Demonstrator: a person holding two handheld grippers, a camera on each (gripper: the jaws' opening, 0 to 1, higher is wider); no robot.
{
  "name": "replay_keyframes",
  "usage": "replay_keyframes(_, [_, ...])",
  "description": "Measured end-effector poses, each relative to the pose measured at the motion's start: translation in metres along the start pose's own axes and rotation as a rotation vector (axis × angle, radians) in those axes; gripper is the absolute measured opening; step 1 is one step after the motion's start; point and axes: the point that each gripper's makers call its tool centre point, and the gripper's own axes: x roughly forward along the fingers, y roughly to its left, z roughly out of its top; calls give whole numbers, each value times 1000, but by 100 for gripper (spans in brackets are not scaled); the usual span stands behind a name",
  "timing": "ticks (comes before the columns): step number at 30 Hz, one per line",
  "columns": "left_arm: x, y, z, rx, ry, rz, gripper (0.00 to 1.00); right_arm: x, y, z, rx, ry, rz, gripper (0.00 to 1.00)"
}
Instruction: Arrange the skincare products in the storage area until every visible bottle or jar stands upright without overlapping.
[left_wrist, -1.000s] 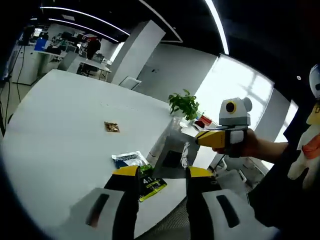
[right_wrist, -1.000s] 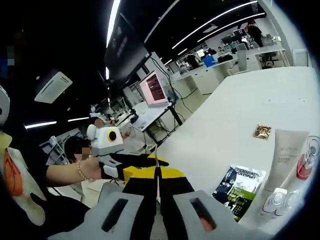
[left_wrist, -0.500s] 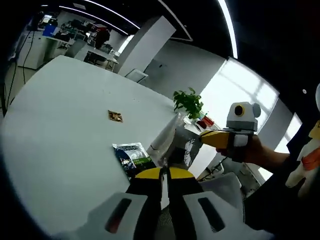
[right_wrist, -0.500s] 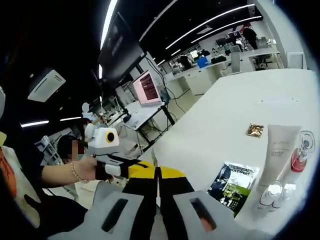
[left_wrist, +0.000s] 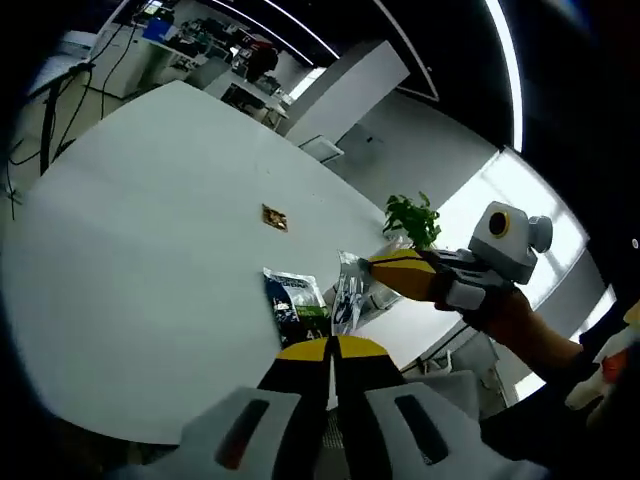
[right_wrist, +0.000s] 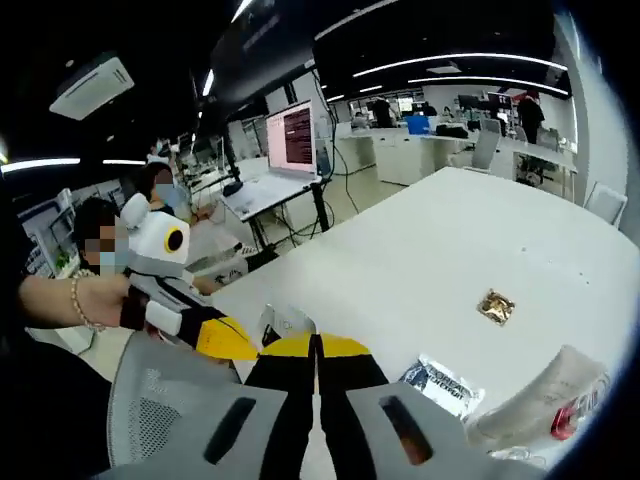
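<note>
While both grippers hang off the near edge of the big white counter (left_wrist: 130, 250), neither one is holding anything. In the left gripper view, the left gripper (left_wrist: 330, 352) sits at 6 o'clock with its yellow-tipped jaws pressed together, nothing between them. Just past the tips lies a dark sachet (left_wrist: 293, 299) flat on the counter, and further out toward 12 o'clock there's a small gold packet (left_wrist: 274, 217) well apart from it. Right beside the sachet, at about 3 o'clock from it, a clear pouch of skincare products (left_wrist: 350, 290) sits at the counter's edge, with a green plant (left_wrist: 412, 217) behind it. The right gripper (left_wrist: 372, 266) comes in from 3 o'clock, held by a hand (left_wrist: 515, 318), its tip near the pouch; can't tell if it's touching. In the right gripper view, the right gripper's jaws are together too, at 6 o'clock. The same sachet is at 4 o'clock, the gold packet beyond it, and a pale tube (right_wrist: 545, 392) plus a red-tinted bottle (right_wrist: 567, 418) lie tilted at the far right edge, looking bunched together.
</note>
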Motion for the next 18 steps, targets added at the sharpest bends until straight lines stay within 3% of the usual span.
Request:
replay_keyframes(3, [7, 19, -6, -25, 31, 53, 0, 21, -7, -20, -39, 88, -18, 1])
replay_keyframes(7, [15, 29, -19, -97, 110, 63, 0, 38, -12, -37, -55, 147, -17, 1])
replay_keyframes(9, [20, 34, -22, -105, 121, 67, 0, 42, -13, -42, -64, 169, -21, 1])
replay_keyframes(10, [21, 37, -29, -140, 158, 77, 0, 46, -13, -47, -60, 184, -15, 1])
replay_keyframes(18, [33, 49, -41, -142, 222, 100, 0, 64, -19, -72, -78, 264, -26, 1])
